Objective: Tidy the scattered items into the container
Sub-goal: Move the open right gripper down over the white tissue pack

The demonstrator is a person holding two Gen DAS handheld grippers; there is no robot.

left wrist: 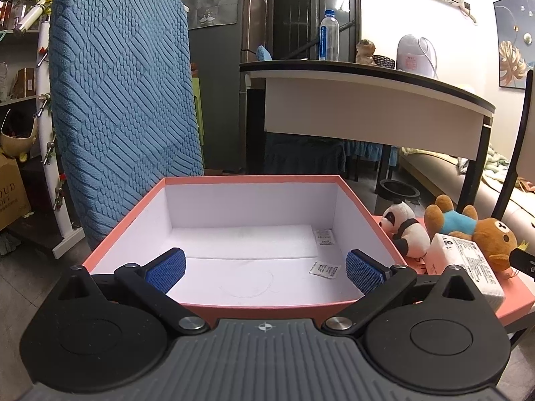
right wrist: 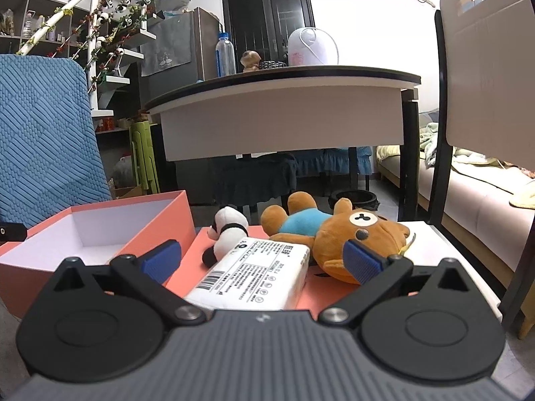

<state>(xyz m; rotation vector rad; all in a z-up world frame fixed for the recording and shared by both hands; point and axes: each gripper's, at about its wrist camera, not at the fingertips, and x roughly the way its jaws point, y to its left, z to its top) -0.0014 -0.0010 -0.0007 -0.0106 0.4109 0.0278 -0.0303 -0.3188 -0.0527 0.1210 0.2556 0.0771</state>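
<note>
A coral-pink box [left wrist: 147, 200] with a white inside stands in front of my left gripper [left wrist: 265, 267], which is open over its near rim and holds nothing. Two small white sachets [left wrist: 324, 270] lie on the box floor. To the right, on a pink lid [right wrist: 200, 250], lie a white tissue pack [right wrist: 254, 275], a panda plush [right wrist: 227, 230] and a brown bear plush [right wrist: 334, 234] in a blue shirt. My right gripper [right wrist: 262, 262] is open, its fingers on either side of the tissue pack, apart from it. The same box [right wrist: 157, 224] shows at the left of the right wrist view.
A blue textured chair back [left wrist: 123, 100] rises behind the box on the left. A white table with a dark top [left wrist: 367, 107] stands beyond, carrying a water bottle [left wrist: 329, 35]. A dark chair frame [right wrist: 444, 133] stands at the right, a sofa [right wrist: 485, 207] behind it.
</note>
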